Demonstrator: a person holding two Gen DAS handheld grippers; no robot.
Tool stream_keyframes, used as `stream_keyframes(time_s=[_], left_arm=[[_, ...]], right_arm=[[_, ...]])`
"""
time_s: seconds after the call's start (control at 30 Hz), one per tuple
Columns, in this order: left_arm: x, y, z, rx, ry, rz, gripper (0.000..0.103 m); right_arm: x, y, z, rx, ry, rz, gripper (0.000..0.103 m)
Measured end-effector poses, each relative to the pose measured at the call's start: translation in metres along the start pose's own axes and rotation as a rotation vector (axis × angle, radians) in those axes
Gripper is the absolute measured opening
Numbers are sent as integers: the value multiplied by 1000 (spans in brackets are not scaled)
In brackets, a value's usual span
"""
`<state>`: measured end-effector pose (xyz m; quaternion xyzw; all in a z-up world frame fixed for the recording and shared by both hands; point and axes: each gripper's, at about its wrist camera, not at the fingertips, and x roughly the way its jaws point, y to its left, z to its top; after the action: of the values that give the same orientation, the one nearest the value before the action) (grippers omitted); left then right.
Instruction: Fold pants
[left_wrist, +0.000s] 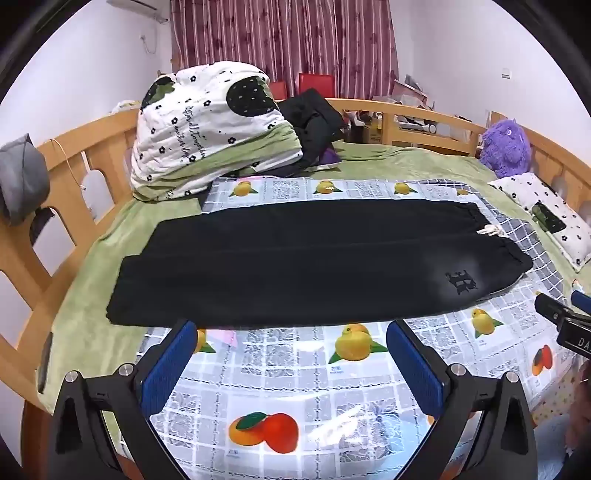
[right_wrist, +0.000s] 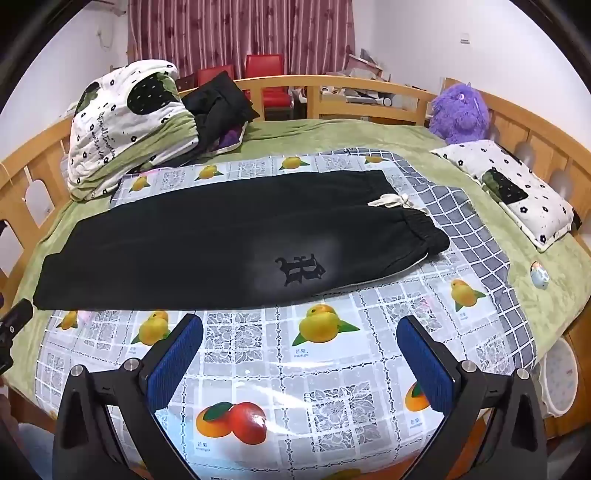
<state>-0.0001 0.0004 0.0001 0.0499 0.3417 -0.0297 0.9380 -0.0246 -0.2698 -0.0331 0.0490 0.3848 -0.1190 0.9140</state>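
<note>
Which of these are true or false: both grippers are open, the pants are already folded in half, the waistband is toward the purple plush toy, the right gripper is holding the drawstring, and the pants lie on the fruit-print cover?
1. Both grippers are open. True: the left gripper and the right gripper have their jaws spread wide, holding nothing.
2. The pants are folded in half. False: the black pants lie flat at full length.
3. The waistband is toward the purple plush toy. True.
4. The right gripper holds the drawstring. False: the white drawstring lies untouched on the waistband.
5. The pants lie on the fruit-print cover. True.
</note>
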Motion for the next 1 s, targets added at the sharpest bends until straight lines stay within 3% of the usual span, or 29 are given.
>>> stream_keyframes(time_s=[0.23, 1.0], left_arm=[[6, 2, 0, -55, 37, -26, 103], [14, 5, -5, -75, 72, -40, 103]], right_arm=[[3, -3, 0, 29, 6, 36, 103], [2, 1, -1, 21, 6, 41, 103]])
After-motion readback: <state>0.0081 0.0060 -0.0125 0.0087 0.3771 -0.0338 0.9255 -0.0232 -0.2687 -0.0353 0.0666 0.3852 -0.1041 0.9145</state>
